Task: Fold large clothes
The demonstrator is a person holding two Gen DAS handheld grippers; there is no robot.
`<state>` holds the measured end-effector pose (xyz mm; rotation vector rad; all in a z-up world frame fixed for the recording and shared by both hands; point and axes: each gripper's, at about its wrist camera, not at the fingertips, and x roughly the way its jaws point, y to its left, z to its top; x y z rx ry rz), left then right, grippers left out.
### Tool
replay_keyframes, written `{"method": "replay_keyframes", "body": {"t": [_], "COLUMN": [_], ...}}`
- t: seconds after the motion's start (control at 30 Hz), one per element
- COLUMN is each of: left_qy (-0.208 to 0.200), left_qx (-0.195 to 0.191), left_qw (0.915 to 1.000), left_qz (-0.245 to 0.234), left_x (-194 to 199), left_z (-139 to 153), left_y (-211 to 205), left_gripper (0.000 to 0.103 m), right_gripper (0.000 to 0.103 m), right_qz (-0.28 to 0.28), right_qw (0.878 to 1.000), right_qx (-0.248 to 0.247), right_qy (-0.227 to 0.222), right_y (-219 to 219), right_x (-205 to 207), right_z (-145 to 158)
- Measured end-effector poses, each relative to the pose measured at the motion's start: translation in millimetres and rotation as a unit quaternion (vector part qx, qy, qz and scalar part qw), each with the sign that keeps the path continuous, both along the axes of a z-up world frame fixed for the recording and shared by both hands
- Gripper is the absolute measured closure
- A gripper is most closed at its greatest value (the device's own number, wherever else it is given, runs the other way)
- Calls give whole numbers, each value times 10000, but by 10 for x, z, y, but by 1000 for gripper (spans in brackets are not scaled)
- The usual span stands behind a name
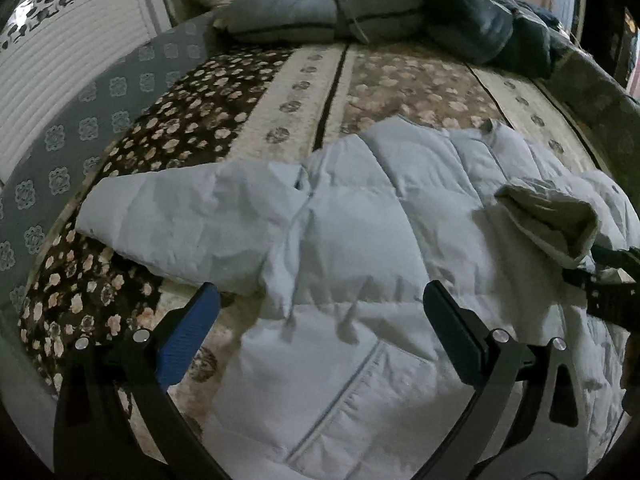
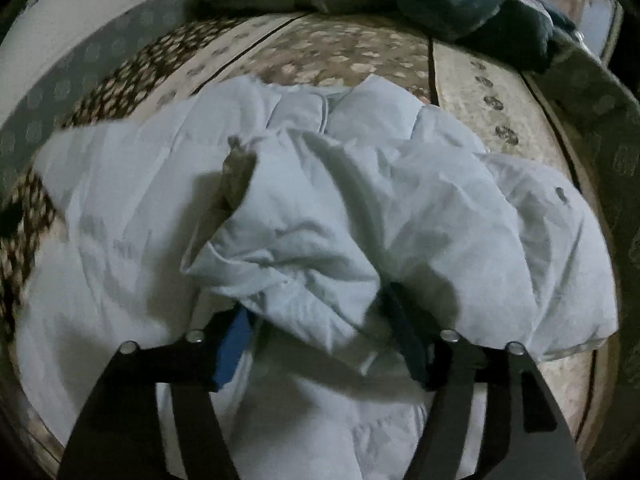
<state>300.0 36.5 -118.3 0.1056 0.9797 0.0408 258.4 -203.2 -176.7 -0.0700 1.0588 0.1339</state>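
Fingers of right gripper apparently pinch jacket sleeve.

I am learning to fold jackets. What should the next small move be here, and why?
Probably carry the sleeve pinched in the right claw inward and lay it across the puffer jacket body. The left claw hovers open, and the other sleeve is spread on the bedspread.

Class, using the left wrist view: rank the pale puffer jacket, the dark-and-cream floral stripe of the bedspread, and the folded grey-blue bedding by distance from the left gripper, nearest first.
1. Pale puffer jacket: directly under and ahead of the open left gripper.
2. Floral stripe: beyond the jacket's sleeve, ahead and left.
3. Folded grey-blue bedding: at the bed's far end.
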Motion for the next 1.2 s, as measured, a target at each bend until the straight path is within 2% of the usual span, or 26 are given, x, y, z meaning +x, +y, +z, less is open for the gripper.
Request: {"method": "replay_keyframes", "body": {"t": [0.07,0.2,0.33,0.43,0.5,0.67,0.77,0.87,1.07,1.13,1.2], "left_qy": [-42,-205,-257,-269,-333,-593,-717,-633,218,437,499], "left_qx": [-11,105,-114,-3,14,30,45,-152,-250,-333,-393], "left_qw": [10000,9997,9993,9986,9977,9950,9947,9955,9977,9968,9965], "left_qz": [-74,-69,-240,-448,-597,-803,-740,-696,-594,-578,-543], "left_x": [-19,-43,-2,63,104,243,348,343,354,398,440], "left_z": [42,172,302,390,512,899,1089,1025,100,-169,-302], "left_y": [-98,-310,-606,-965,-1208,-1653,-1790,-1816,-1800,-1781,-1776], "left_gripper": [3,3,3,3,3,3,3,3,3,3,3], "right_gripper": [24,23,23,23,23,23,21,15,15,15,15], "right_qz": [103,-78,-883,-1370,-1505,-1733,-1623,-1600,-1930,-2042,-2046], "right_qw": [9999,9990,9921,9854,9828,9740,9704,9718,9762,9744,9741], "right_qx": [-2,-22,-62,124,213,195,85,0,269,355,320], "right_qy": [-101,-430,-892,-1006,-1048,-1447,-1786,-1730,-947,-875,-905], "right_y": [-52,-354,-977,-1442,-1662,-2133,-2234,-2219,-2390,-2451,-2472], "right_x": [-149,-364,-585,-667,-674,-512,-374,-270,-222,-253,-275], "right_z": [91,327,595,788,940,1538,1831,1713,739,524,388]}}
